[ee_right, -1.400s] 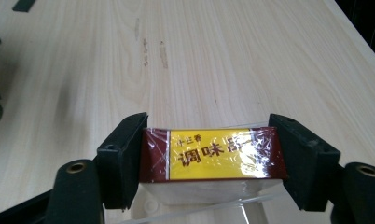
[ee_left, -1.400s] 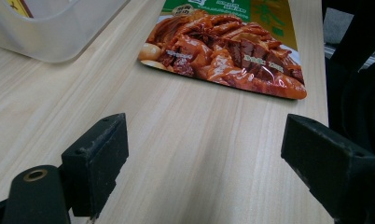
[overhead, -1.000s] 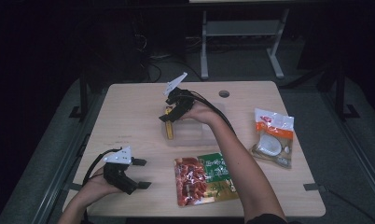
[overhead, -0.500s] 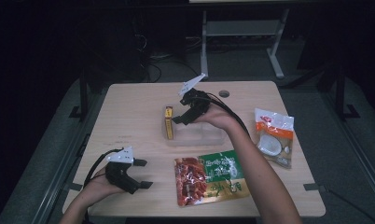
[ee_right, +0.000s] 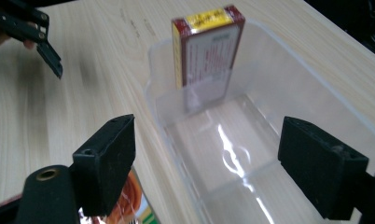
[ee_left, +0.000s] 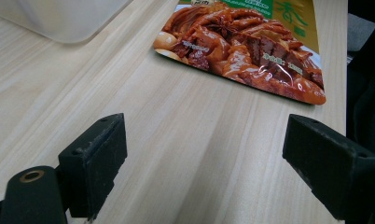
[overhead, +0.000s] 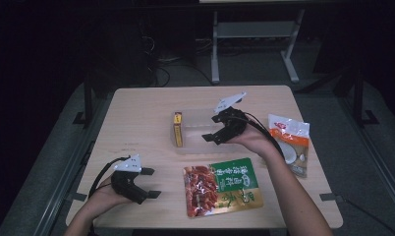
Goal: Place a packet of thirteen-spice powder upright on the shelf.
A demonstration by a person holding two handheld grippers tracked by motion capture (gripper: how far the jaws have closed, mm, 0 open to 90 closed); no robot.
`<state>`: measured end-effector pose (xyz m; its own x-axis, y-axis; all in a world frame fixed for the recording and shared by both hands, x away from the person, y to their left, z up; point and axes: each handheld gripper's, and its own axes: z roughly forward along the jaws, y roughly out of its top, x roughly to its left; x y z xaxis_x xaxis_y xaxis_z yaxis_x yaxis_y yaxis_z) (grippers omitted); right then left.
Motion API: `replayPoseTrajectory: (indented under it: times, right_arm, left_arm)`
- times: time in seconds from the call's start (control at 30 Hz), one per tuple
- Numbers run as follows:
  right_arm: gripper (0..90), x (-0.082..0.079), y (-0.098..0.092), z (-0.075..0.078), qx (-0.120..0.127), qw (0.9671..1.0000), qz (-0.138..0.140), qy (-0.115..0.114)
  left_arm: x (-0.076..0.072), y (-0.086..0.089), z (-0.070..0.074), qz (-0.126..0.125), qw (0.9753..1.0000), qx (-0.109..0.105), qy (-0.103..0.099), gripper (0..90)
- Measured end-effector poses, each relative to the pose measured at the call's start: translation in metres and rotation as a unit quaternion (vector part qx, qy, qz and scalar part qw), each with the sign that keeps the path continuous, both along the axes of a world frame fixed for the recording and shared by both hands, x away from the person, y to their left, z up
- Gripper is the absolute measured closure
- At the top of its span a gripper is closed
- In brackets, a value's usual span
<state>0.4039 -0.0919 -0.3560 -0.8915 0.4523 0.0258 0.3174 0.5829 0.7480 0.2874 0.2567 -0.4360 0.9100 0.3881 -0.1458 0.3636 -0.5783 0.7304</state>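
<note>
One box packed, bags still out

The small box (ee_right: pixel 207 46) stands inside the tub (overhead: pixel 198 147). The right gripper (overhead: pixel 211 132) hangs over the tub, jaws wide, empty. The left gripper (overhead: pixel 150 183) rests near the tub, jaws wide too. The meat bag (overhead: pixel 220 186) and white bag (overhead: pixel 290 142) wait beside the tub.

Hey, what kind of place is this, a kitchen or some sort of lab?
Most likely a lab or recording room, not a kitchen. A bare wooden table stands on grey carpet in a dark room, a metal stand and loose cables sit behind it, and the person's hands hold a left gripper and a right gripper.
</note>
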Motion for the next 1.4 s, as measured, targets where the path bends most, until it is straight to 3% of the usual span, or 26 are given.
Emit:
replayPoseTrajectory:
  times: [0.33,0.73,1.17,1.33,1.4]
  right_arm:
    - [20.4,-0.027,-0.03,-0.009,-0.005,0.9996,-0.021,-0.018]
    - [21.0,-0.06,-0.074,-0.025,0.001,0.9973,-0.072,-0.012]
    - [21.2,-0.094,-0.107,-0.053,-0.006,0.9945,-0.104,0.015]
    - [29.1,-0.106,-0.116,-0.062,0.002,0.9933,-0.113,0.025]
    - [40.7,-0.11,-0.119,-0.066,0.001,0.9921,-0.12,0.036]
  left_arm:
    - [-0.001,-0.001,0.001,-0.003,1.0,0.002,-0.008,13.5]
    - [-0.001,-0.001,0.0,-0.005,1.0,0.004,-0.004,13.7]
    - [-0.003,-0.01,-0.002,-0.011,0.9999,0.011,-0.002,14.0]
    - [-0.003,-0.013,-0.001,-0.011,0.9999,0.009,-0.003,14.0]
    - [-0.003,-0.014,0.0,-0.012,0.9999,0.009,-0.005,14.0]
